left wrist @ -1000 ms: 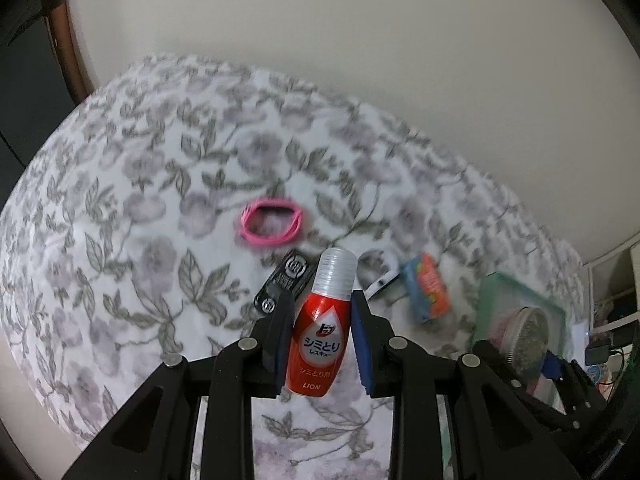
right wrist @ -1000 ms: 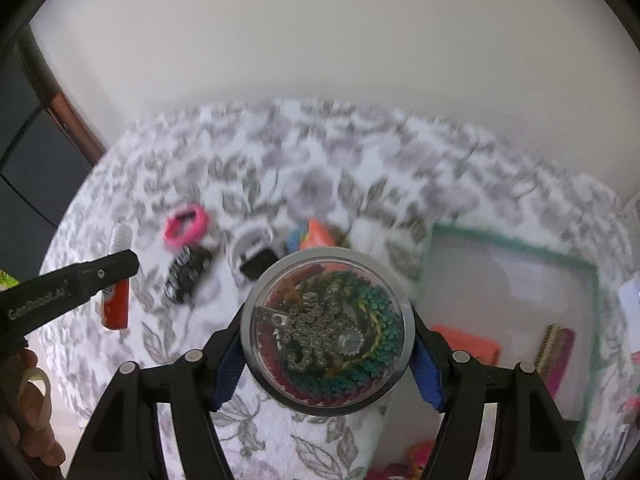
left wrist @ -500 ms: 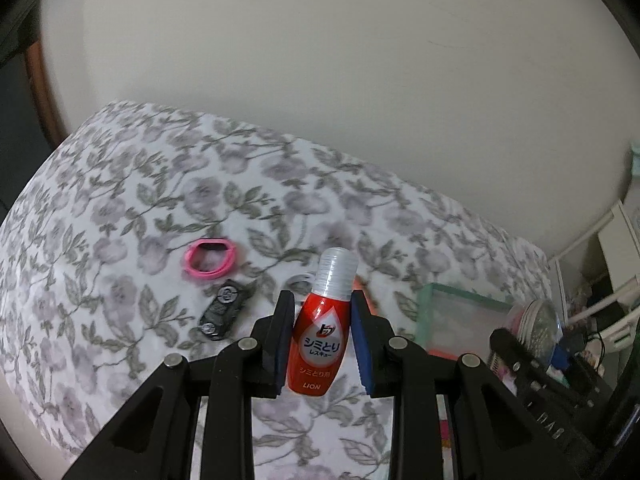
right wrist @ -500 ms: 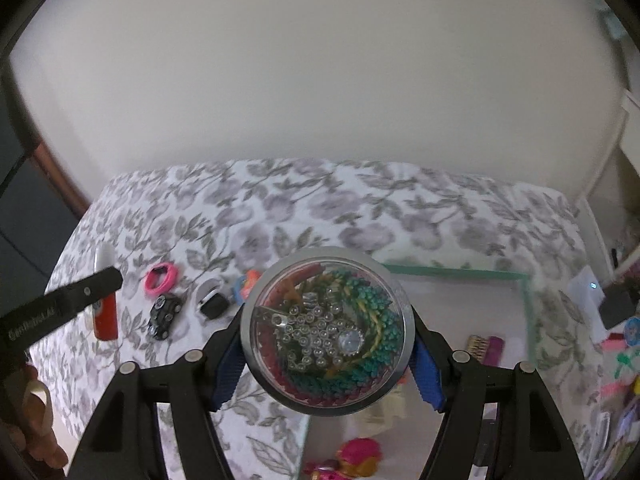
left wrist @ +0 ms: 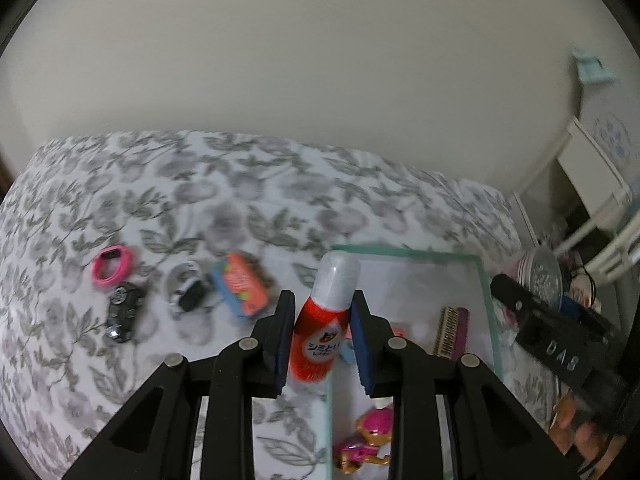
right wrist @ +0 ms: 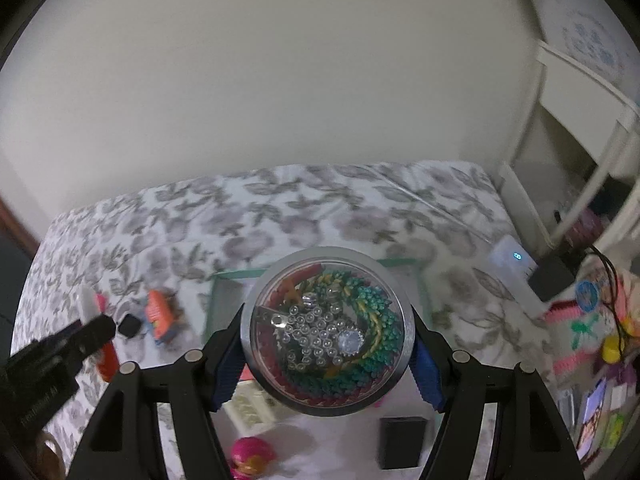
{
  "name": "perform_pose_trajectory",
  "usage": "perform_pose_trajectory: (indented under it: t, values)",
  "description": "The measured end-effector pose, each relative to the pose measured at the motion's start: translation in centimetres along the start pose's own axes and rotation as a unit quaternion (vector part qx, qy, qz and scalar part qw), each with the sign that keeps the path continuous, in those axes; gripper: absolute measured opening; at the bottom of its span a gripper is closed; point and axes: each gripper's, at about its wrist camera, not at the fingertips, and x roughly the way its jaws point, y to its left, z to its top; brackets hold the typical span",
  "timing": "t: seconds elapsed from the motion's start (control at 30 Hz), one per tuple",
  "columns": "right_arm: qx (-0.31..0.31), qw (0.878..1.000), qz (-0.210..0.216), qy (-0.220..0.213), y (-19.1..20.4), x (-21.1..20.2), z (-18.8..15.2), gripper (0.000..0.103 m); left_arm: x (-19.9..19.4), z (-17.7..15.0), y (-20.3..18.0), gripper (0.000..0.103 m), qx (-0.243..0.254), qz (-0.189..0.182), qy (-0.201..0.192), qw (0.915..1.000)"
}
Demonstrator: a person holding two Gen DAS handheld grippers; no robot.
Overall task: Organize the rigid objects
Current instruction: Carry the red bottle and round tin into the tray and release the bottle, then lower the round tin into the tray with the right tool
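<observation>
Left claw [left wrist: 322,338] is clenched on the red bottle [left wrist: 325,320], white cap pointing up and away along the fingers, hanging right over the near-left rim of the green tray [left wrist: 486,288] on the floral bed [left wrist: 240,184]. Right claw [right wrist: 326,344] is grasping the round pin case [right wrist: 326,332] flat-face up, already over the tray's inside, so it looks nearer a drop spot. Bottle likely just needs a short shift rightward past the rim before release

Soft, even indoor light; motion blur throughout, fisheye bending, dark vignetted corners.
</observation>
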Motion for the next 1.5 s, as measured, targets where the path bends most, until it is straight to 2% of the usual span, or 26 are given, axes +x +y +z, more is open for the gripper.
perform_pose_trajectory:
  t: [0.2,0.27,0.47,1.1,1.5]
  values:
    - [0.034,0.999,-0.02,0.008,-3.7,0.5,-0.3,0.073,1.5,-0.8,-4.2,0.021,0.051,-0.02,-0.003,0.9985]
    - [0.04,0.999,-0.022,0.014,-4.3,0.8,-0.5,0.073,2.3,-1.3,-5.4,0.017,0.069,-0.021,0.002,0.9974]
    - [0.041,0.998,-0.01,0.038,-4.6,2.6,-1.1,0.073,3.7,-2.1,-6.4,0.017,0.086,-0.01,0.02,0.996]
    - [0.036,0.989,-0.016,0.14,-3.3,10.6,-4.3,0.073,7.1,-2.7,-2.9,0.016,0.041,0.034,0.088,0.9947]
    - [0.053,0.987,-0.022,0.151,-3.8,11.2,-4.5,0.075,7.8,-2.9,-1.3,0.017,0.017,0.044,0.11,0.9928]
